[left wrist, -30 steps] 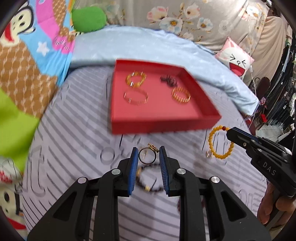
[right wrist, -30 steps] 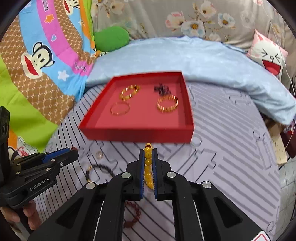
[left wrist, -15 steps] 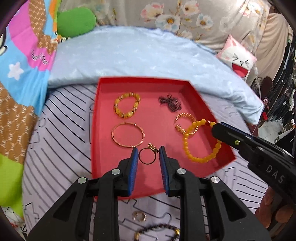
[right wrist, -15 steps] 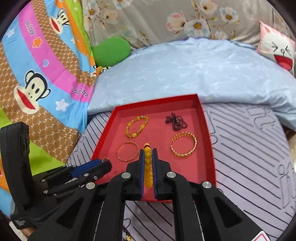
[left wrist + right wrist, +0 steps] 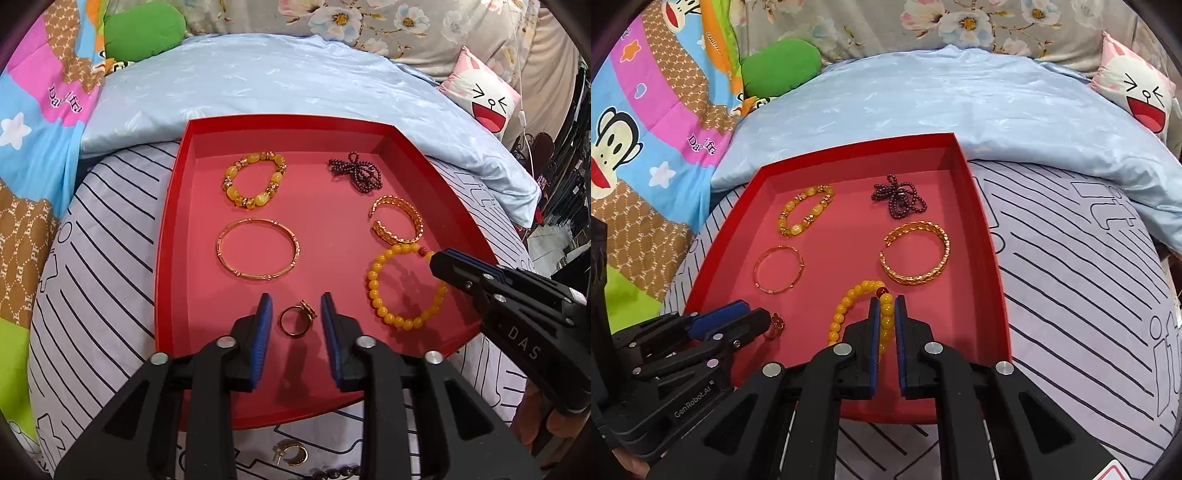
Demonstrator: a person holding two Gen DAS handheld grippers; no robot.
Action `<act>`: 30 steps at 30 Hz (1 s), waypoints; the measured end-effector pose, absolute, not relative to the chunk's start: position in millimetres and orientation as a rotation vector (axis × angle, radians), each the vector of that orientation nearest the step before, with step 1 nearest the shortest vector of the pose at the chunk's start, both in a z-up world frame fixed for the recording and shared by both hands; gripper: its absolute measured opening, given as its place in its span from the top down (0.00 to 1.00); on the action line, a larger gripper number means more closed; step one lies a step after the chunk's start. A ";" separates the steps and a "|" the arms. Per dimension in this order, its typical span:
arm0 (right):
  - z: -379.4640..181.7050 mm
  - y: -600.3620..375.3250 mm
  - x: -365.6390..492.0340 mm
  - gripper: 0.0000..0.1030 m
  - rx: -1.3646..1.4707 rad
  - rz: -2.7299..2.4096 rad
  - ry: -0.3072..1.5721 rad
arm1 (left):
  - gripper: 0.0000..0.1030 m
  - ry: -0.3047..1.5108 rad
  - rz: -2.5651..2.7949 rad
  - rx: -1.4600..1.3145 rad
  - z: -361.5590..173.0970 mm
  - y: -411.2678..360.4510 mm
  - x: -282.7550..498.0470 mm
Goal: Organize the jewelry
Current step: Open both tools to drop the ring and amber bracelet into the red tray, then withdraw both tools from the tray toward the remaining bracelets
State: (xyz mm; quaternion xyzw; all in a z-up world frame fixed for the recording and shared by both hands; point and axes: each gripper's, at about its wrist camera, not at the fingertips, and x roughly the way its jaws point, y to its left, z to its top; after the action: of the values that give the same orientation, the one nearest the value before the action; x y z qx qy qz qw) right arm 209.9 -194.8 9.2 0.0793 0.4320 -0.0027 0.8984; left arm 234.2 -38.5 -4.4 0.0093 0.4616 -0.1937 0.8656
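A red tray (image 5: 173, 206) lies on the striped bed cover. My left gripper (image 5: 296, 314) is over the tray's near part, jaws apart, with a gold ring (image 5: 297, 319) lying on the tray floor between them, untouched. My right gripper (image 5: 886, 308) has its jaws slightly apart around a yellow bead bracelet (image 5: 846, 306) that rests on the tray; the bracelet also shows in the left wrist view (image 5: 402, 288). In the tray lie a chunky yellow bracelet (image 5: 255, 181), a thin gold bangle (image 5: 258, 249), a gold cuff (image 5: 397, 219) and a dark bead string (image 5: 356, 171).
A gold earring (image 5: 291, 456) and a dark bead bracelet (image 5: 334, 472) lie on the cover in front of the tray. A light blue quilt (image 5: 277, 85) bunches behind the tray, with pillows beyond. Striped cover (image 5: 1089, 280) extends right of the tray.
Both grippers moved lower into the tray. The left jaws widened and the ring now lies on the tray floor. The right jaws parted slightly and the yellow bracelet now rests on the tray.
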 end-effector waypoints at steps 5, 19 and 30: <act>19.5 -196.7 197.8 0.80 0.157 -0.021 0.860 | 0.37 0.898 -0.366 0.037 7.4 -38.4 222.1; 38.9 -187.3 138.0 0.77 0.173 0.022 0.835 | 0.37 0.884 -0.320 -0.047 29.1 -4.5 184.7; 22.8 -172.6 77.9 0.77 0.149 0.052 0.885 | 0.37 0.919 -0.290 -0.050 15.3 20.6 130.7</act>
State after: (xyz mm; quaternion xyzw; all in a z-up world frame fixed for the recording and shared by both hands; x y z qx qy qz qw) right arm 77.9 -172.6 22.8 0.0721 0.4278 0.0250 0.9006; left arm 130.7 20.6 15.3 -0.0241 0.4418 -0.1395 0.8859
